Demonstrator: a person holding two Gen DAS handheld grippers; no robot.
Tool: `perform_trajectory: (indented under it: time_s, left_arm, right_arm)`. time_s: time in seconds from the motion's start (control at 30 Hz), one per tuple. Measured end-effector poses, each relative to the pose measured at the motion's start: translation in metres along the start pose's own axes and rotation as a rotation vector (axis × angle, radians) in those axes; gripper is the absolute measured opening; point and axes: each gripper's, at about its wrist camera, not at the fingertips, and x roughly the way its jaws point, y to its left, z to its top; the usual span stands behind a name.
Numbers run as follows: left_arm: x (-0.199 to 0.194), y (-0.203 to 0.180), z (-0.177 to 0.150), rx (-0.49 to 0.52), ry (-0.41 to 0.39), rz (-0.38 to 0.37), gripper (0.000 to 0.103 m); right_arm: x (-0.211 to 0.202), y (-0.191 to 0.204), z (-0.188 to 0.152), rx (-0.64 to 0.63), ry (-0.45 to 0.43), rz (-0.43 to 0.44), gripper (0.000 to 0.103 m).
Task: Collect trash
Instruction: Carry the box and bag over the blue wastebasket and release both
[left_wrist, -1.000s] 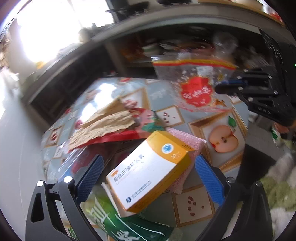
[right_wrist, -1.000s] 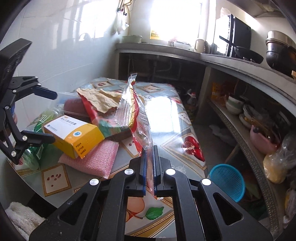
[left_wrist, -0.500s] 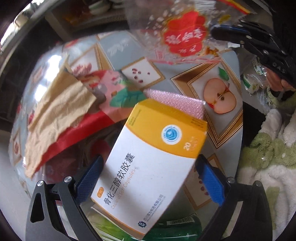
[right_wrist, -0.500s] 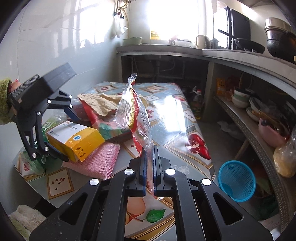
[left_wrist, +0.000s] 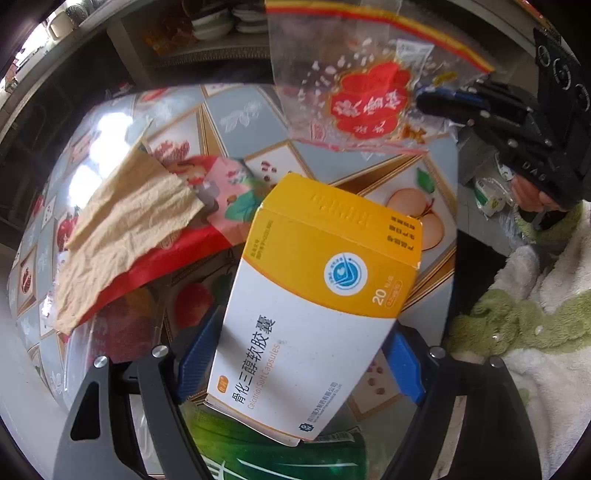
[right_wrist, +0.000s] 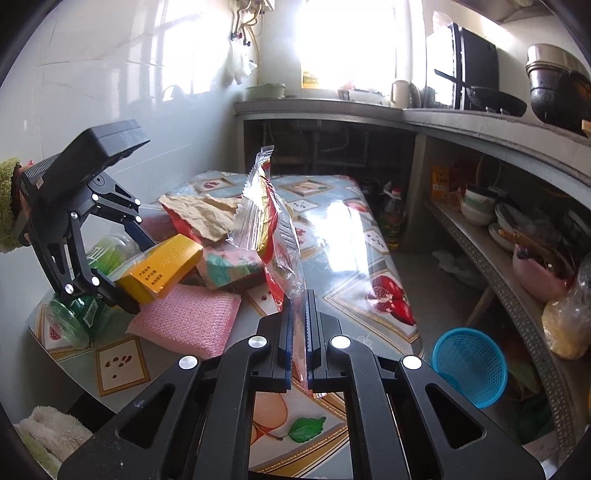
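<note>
The left gripper (left_wrist: 295, 363) is clamped on the yellow-and-white medicine box (left_wrist: 314, 306), its blue pads pressing the box's two long sides; the box is tilted, its yellow end pointing away, raised over the pink scouring pad (right_wrist: 186, 319) and beside the green bottle (right_wrist: 79, 314). The right gripper (right_wrist: 299, 345) is pinched tight on the lower edge of a clear plastic bag (right_wrist: 271, 236) with red print, which stands upright above the near edge of the fruit-patterned table (right_wrist: 332, 221). Farther back lie a red snack wrapper (left_wrist: 207, 218) and crumpled brown paper (left_wrist: 122, 229).
</note>
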Motion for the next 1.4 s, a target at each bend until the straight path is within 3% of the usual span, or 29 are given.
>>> perform_trajectory:
  time_s: [0.13,0.23,0.37,0.5,0.73,0.83,1.0,1.13,1.4]
  left_arm:
    - [-0.025,-0.011,0.001,-0.038,-0.090,-0.025,0.079]
    - [-0.050,-0.013,0.004,-0.091,-0.200,-0.068,0.079]
    - [-0.074,-0.028,0.026,-0.124,-0.323,-0.080,0.079]
    - [-0.083,-0.042,0.070,-0.149,-0.403,-0.127,0.080]
    - [-0.075,-0.068,0.173,-0.141,-0.460,-0.187,0.080]
    - [-0.053,-0.081,0.217,-0.144,-0.425,-0.181,0.080]
    - [0.007,-0.092,0.286,-0.232,-0.298,-0.243,0.080]
    - [0.076,-0.089,0.329,-0.295,-0.179,-0.264,0.080]
    - [0.195,-0.081,0.402,-0.348,-0.026,-0.200,0.080]
  right_arm:
    - [-0.011,-0.001,0.001,0.010,-0.023,0.003,0.004]
    - [-0.021,-0.006,0.003,0.025,-0.044,-0.006,0.004]
    - [-0.037,-0.019,0.007,0.057,-0.079,-0.049,0.004]
    - [-0.056,-0.046,0.008,0.110,-0.113,-0.131,0.004]
    - [-0.085,-0.117,-0.004,0.244,-0.130,-0.309,0.004]
    - [-0.092,-0.152,-0.016,0.305,-0.123,-0.387,0.004]
    - [-0.083,-0.212,-0.045,0.414,-0.068,-0.482,0.004]
    - [-0.055,-0.259,-0.071,0.523,0.003,-0.500,0.004]
    - [0.034,-0.332,-0.110,0.672,0.128,-0.472,0.004]
